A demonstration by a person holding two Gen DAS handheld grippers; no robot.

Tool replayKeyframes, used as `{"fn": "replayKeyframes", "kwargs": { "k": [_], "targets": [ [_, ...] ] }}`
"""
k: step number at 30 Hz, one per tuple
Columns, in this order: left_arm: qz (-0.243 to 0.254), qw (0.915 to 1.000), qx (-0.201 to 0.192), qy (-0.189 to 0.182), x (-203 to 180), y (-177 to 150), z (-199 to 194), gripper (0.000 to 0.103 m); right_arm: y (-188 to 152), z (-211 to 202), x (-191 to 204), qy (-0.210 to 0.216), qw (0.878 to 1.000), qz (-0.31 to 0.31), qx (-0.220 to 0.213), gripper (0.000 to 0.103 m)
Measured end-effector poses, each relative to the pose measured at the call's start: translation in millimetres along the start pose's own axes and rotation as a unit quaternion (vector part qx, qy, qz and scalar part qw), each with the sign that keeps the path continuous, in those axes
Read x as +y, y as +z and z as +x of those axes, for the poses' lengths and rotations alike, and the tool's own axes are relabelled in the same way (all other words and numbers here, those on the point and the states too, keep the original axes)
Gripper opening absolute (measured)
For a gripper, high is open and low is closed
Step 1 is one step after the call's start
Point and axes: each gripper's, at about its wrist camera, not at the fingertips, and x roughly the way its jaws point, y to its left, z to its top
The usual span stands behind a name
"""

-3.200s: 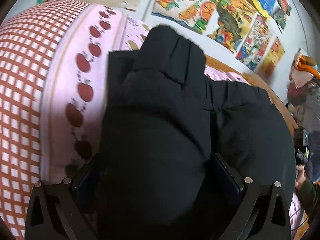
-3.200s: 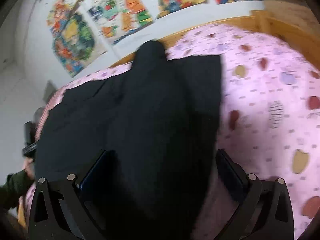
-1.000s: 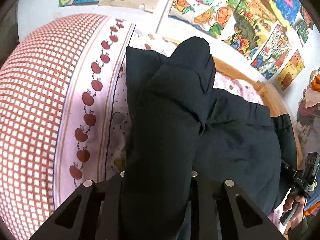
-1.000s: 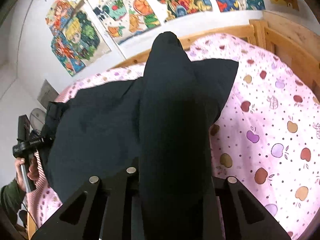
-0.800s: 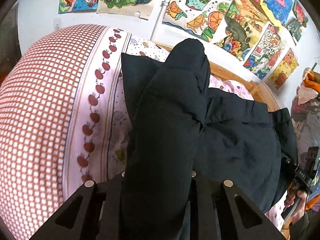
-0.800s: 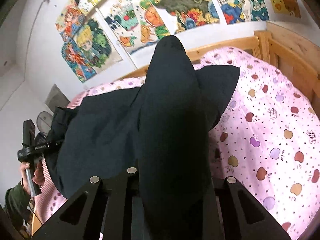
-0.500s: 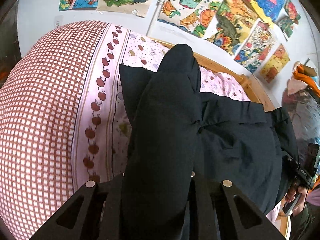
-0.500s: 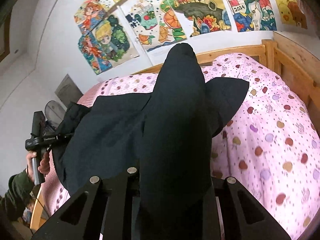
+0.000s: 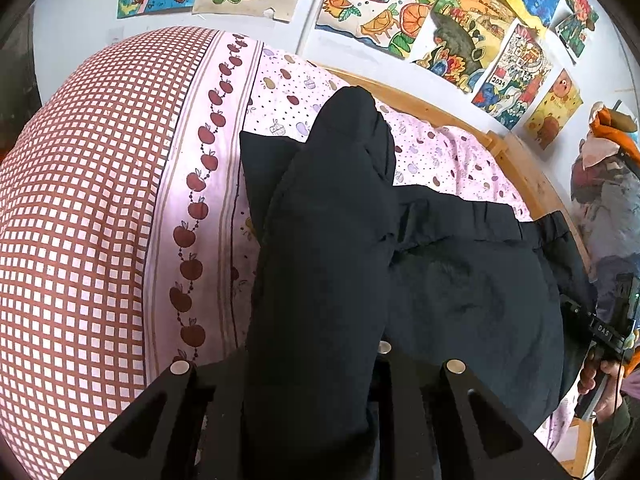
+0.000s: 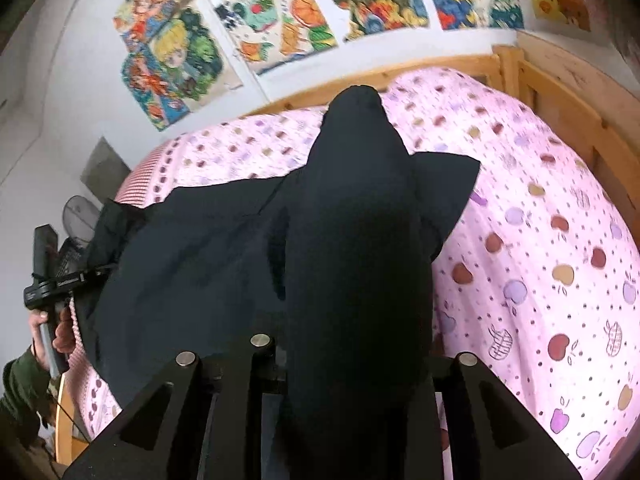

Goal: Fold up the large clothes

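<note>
A large black garment [image 9: 460, 280], padded and with an elastic band along one edge, is lying across the pink apple-print bedsheet [image 9: 440, 152] of a wooden-framed bed [image 10: 560, 92]. Its long axis is running sideways across the bed, from one gripper to the other, with the broad middle part spreading flat on the sheet between them.

The left gripper [image 9: 316, 360] is pinching a thick fold of the black garment at one end; its jaws are standing narrow with the cloth packed between them, and they are easing apart slightly. The bunched fold is rising from the jaws and pointing away toward the wall, tip up.

The right gripper [image 10: 352, 360] is gripping the opposite end in the same way, jaws narrow around a bulky ridge of cloth and opening a little. That ridge is also pointing away from the camera toward the headboard side, with a flat corner sticking out to its right.

Beside the left end, a red checked quilt [image 9: 80, 220] is bulging. Colourful drawings [image 10: 272, 12] are hanging on the wall.
</note>
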Motion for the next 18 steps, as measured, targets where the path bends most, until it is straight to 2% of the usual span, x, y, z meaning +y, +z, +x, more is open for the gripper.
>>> {"fn": "replayKeyframes", "kwargs": {
  "k": [2,7,8,9,11,12,14,18],
  "targets": [
    [0.002,1.0,0.001,0.007,1,-1,2,0.023,0,5,-4,-0.007,1.0,0.007,0.006,0.028],
    [0.011,0.9989,-0.006,0.044,1,-5,9,0.038,-3,17,-9,-0.035,0.999,0.014,0.02,0.061],
    [0.012,0.9986,-0.014,0.05,1,-6,9,0.043,-4,18,-10,-0.048,0.998,0.019,0.021,0.063],
    [0.011,0.9981,-0.022,0.057,2,-9,9,0.057,-5,17,-10,-0.066,0.997,0.025,0.021,0.066],
    [0.003,0.997,-0.036,0.069,4,-14,7,0.082,-6,13,-10,-0.101,0.994,0.033,0.012,0.079],
    [-0.005,0.9959,-0.052,0.073,7,-17,3,0.087,-5,7,-8,-0.121,0.992,0.03,-0.004,0.092],
    [-0.02,0.9939,-0.078,0.075,10,-21,-5,0.089,-5,-6,-5,-0.138,0.99,0.023,-0.03,0.093],
    [-0.043,0.9898,-0.118,0.068,15,-26,-22,0.098,-9,-26,3,-0.137,0.988,0.012,-0.068,0.094]
  ]
}}
